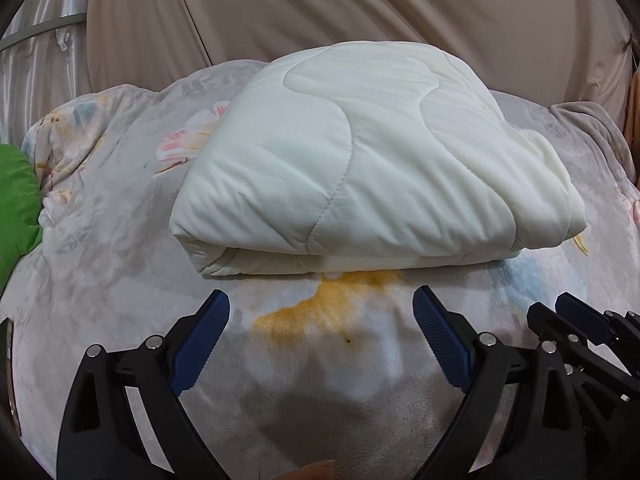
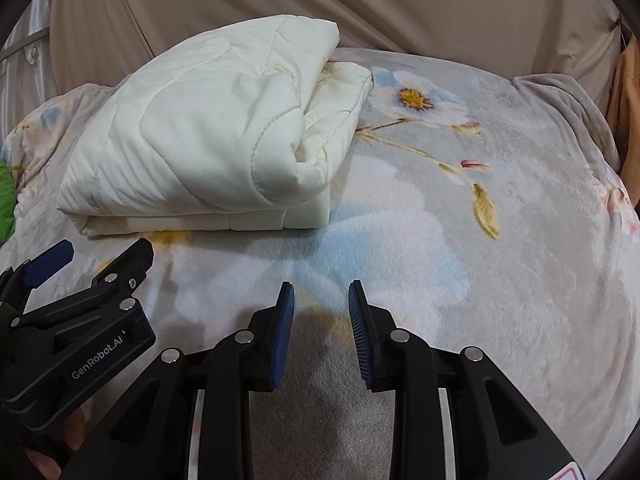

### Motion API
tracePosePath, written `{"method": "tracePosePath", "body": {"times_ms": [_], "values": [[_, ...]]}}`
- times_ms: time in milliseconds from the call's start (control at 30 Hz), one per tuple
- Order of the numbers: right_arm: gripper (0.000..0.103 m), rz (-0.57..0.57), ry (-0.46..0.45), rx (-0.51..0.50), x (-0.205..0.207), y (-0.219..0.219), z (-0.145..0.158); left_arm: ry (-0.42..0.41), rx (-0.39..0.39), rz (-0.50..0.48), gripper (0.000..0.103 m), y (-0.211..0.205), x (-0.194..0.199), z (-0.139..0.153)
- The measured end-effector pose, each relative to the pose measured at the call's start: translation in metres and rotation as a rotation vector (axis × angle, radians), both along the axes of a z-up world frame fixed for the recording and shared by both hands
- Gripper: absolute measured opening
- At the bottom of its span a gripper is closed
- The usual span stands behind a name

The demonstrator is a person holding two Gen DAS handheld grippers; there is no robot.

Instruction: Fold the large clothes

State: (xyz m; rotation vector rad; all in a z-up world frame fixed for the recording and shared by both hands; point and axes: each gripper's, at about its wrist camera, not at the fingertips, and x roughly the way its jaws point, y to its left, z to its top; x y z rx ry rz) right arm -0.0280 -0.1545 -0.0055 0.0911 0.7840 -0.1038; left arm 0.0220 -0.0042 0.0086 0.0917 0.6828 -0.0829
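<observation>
- A grey floral blanket [image 1: 120, 208] covers the bed; its edges are cut off by the lens rim.
- A cream quilted comforter [image 1: 360, 152], folded into a thick bundle, lies on the blanket with its long axis left to right; inner layers are hidden.
- Near the comforter's front fold, the left gripper [image 1: 320, 304] hovers, fingers spread wide, holding nothing.
- Beside it, the right gripper [image 2: 321, 296] hangs with fingers narrowly parted, empty.

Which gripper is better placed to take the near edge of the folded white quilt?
Left. The left gripper is open and faces the white quilt directly. The right gripper points at bare floral blanket beside it.
</observation>
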Motion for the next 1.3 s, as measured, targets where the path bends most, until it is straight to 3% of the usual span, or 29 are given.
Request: {"method": "tracePosePath", "body": {"times_ms": [333,1300], "values": [[0.034,-0.010,-0.031,0.012,-0.003,0.001,-0.004,0.002,0.022,0.002,0.091,-0.005,0.000,-0.003],[0.035,-0.010,-0.058,-0.032,-0.007,0.008,-0.002,-0.035,0.093,0.039,0.091,-0.018,-0.008,0.001]]}}
